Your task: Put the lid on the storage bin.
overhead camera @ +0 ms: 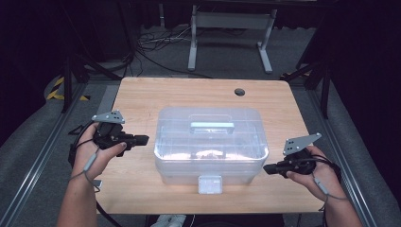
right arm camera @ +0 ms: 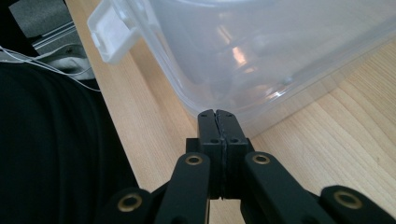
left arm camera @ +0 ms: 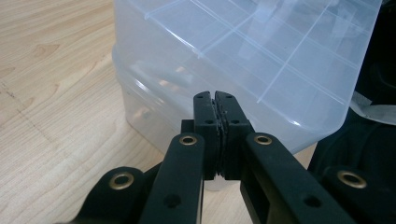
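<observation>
large clear plastic storage box (overhead camera: 210, 151) with a snap-on lid, sitting in the middle of the pale wooden worktop (overhead camera: 142, 99), long side toward the near edge. flat moulded carry handle (overhead camera: 212, 126) lying across the top of the lid; white latch clip (overhead camera: 210, 184) hanging at the middle of the near long wall.

left tongs (overhead camera: 144, 139) hovering just beside the box's left end, jaws pressed together on nothing, tips aimed at the lid's corner in the left gripper view (left arm camera: 215, 100). right tongs (overhead camera: 266, 169) near the box's front right corner, jaws likewise together and empty, tips pointing at the lower wall just above the worktop in the right gripper view (right arm camera: 218, 114). neither pair touching the plastic, as far as can be told.

likely light for its bulk, with something small and indistinct resting on the bottom. thin translucent walls, probably flexing under a squeeze and smooth enough to slip from narrow pads. too wide for either pair to span. best purchase probably the projecting lid rim at both ends, the top handle, or the latch tab for opening. jaws needing to part first for any of these. uneven lift from one end liable to tilt the box and slide the contents.
</observation>
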A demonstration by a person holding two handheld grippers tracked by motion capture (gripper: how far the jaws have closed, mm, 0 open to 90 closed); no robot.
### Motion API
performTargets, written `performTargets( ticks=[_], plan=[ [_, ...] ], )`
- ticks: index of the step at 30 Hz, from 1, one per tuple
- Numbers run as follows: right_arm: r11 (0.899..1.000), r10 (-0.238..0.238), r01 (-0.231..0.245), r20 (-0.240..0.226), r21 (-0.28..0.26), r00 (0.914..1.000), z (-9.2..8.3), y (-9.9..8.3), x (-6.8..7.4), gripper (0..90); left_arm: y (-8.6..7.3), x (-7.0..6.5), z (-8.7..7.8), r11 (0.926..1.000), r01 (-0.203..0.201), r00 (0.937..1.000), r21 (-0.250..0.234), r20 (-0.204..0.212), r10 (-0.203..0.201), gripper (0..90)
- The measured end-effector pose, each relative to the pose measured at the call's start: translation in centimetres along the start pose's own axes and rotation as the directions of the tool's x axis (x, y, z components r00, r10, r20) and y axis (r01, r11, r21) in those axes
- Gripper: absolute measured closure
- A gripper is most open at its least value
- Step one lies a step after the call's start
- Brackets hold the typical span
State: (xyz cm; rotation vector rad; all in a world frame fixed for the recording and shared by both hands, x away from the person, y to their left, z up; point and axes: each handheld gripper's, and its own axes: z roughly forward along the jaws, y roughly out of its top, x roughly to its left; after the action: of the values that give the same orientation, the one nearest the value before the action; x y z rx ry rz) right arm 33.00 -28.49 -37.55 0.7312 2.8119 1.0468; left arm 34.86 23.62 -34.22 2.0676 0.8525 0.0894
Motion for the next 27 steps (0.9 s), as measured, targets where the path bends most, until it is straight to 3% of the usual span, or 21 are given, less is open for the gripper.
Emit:
performTargets(
  ticks=[13,27],
  plan=[
    [0.999,-0.013,0.013,-0.005,-0.033,0.9999,-0.8,0.3,0.1,90.0,-0.2,-0.1,-0.1,0.9999,0.003,0.9999,-0.011,-0.011,-0.003,87.7],
    [0.993,-0.026,0.023,-0.024,-0.120,0.9994,-2.6,1.1,-0.1,90.0,-1.0,-0.2,-0.6,0.9995,0.023,0.9993,-0.020,-0.028,-0.024,86.5]
  ],
)
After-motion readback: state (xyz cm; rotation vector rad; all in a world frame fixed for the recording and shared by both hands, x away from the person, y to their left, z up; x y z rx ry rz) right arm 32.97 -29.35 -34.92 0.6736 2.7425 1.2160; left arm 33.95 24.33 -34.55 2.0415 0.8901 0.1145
